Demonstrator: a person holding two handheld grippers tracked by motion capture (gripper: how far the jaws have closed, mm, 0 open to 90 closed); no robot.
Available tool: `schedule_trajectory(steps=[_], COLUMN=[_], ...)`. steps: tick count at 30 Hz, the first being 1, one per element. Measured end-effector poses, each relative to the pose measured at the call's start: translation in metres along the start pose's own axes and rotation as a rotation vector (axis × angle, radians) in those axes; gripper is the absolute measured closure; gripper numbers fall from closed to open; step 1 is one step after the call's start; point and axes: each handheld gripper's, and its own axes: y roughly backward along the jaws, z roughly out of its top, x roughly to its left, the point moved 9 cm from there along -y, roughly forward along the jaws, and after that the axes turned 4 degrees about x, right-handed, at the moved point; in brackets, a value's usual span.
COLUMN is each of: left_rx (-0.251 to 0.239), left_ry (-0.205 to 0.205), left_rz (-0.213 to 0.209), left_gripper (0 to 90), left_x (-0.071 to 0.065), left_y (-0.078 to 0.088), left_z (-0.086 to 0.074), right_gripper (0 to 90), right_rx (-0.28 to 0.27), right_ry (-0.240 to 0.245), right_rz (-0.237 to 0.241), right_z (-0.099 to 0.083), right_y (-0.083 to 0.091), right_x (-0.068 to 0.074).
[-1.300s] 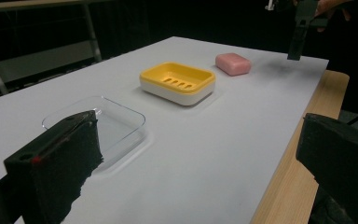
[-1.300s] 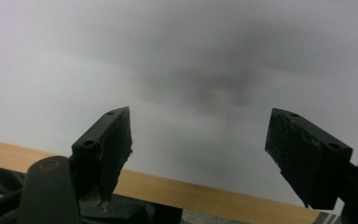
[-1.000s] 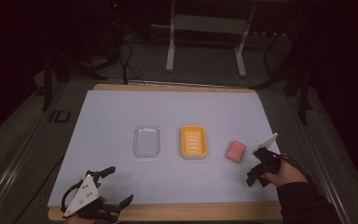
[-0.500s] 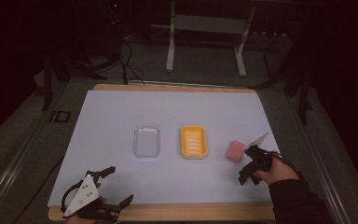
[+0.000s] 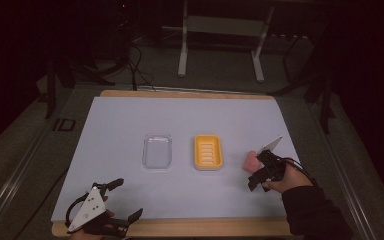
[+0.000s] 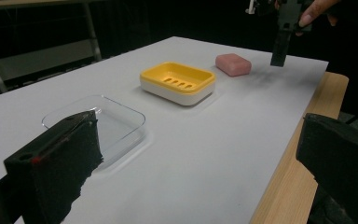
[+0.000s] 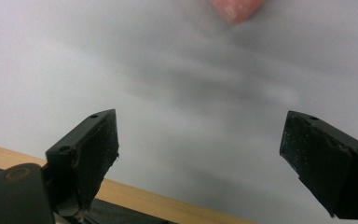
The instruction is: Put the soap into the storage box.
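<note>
A pink soap bar (image 5: 250, 160) lies on the white table sheet (image 5: 190, 120), right of a yellow soap dish (image 5: 208, 152). My right gripper (image 5: 256, 173) hovers right beside the soap, at its near right, tilted down at the sheet. Its jaws stand wide open and hold nothing. In the right gripper view the soap (image 7: 235, 7) sits at the top edge, ahead of the open gripper (image 7: 200, 135). My left gripper (image 5: 127, 198) rests open and empty at the near left edge. From the left gripper (image 6: 200, 140) I see the dish (image 6: 177, 81), the soap (image 6: 233, 64) and the right gripper (image 6: 279, 46).
A clear plastic tray (image 5: 157, 151) lies left of the yellow dish, also seen as the clear tray (image 6: 98, 123). The table's wooden edge (image 5: 190, 226) runs along the near side. Dark floor, cables and a metal stand (image 5: 220, 30) lie beyond the far edge.
My right gripper has moved left and slightly forward, from near the sheet's right edge to just beside the pink soap. The left gripper has stayed still.
</note>
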Motion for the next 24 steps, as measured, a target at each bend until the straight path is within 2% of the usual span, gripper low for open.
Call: schedule_trajectory(steps=[5,8,15,18,19,20,21,24], left_rx=[0.0,0.001,0.0,0.001,0.001,0.001,0.001,0.003], left_ry=[0.001,0.002,0.004,0.003,0.003,0.003,0.003,0.002], left_rz=[0.0,0.001,0.0,0.0,0.0,0.0,0.0,0.0], left_gripper=[0.2,0.2,0.2,0.2,0.2,0.2,0.2,0.2], left_x=[0.0,0.0,0.0,0.0,0.0,0.0,0.0,0.0], left_y=[0.0,0.0,0.0,0.0,0.0,0.0,0.0,0.0], left_z=[0.0,0.0,0.0,0.0,0.0,0.0,0.0,0.0], right_gripper=[11.3,12.7,15.4,18.2,18.2,18.3,18.3,18.4], right_rx=[-0.024,-0.058,-0.102,-0.122,-0.122,-0.127,-0.127,-0.132], right_ry=[-0.015,-0.046,-0.147,-0.198,-0.198,-0.235,-0.235,-0.283], right_rz=[-0.008,-0.012,0.022,0.018,0.018,0.017,0.017,0.004], right_z=[0.009,0.022,0.047,0.057,0.057,0.063,0.063,0.075], right_y=[0.003,0.011,0.021,0.022,0.022,0.021,0.021,0.017], right_x=[0.0,0.0,0.0,-0.004,-0.004,-0.007,-0.007,-0.012])
